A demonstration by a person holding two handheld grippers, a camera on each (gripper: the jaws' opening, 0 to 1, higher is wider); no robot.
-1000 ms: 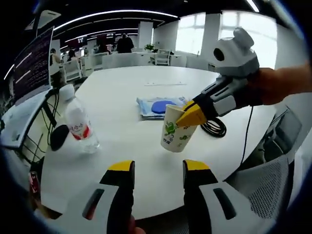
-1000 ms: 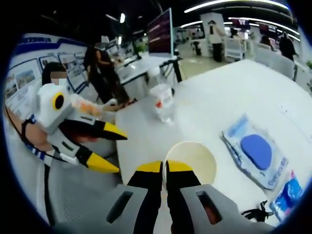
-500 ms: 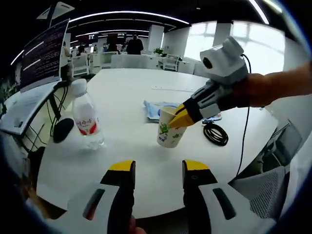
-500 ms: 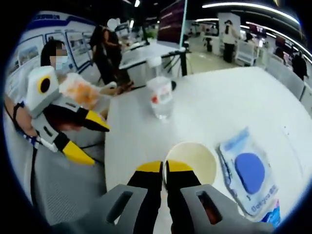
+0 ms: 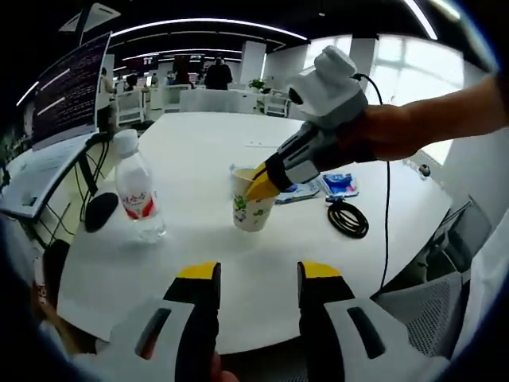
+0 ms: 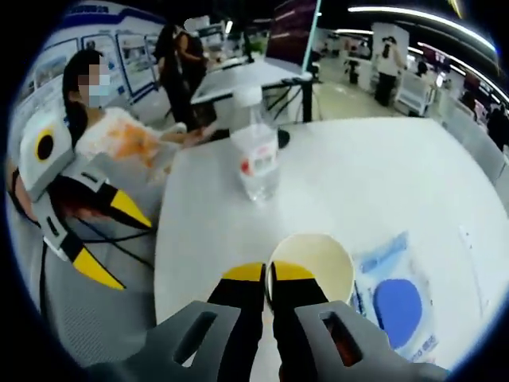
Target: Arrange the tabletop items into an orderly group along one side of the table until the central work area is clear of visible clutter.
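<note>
Right gripper (image 6: 267,274) pinched tight on the rim of the paper cup (image 5: 253,204), with the cup out on the white table (image 5: 199,151), between the water bottle (image 5: 137,191) near the left edge and the black cable (image 5: 347,218) near the right edge; left gripper (image 5: 256,274) open wide, holding nothing, hanging off the near edge. Best kept level and slid slowly, then set down close beside the bottle without a bump. Moved nearer the bottle and away from the blue wipes packet (image 6: 394,298) than a moment ago.
</note>
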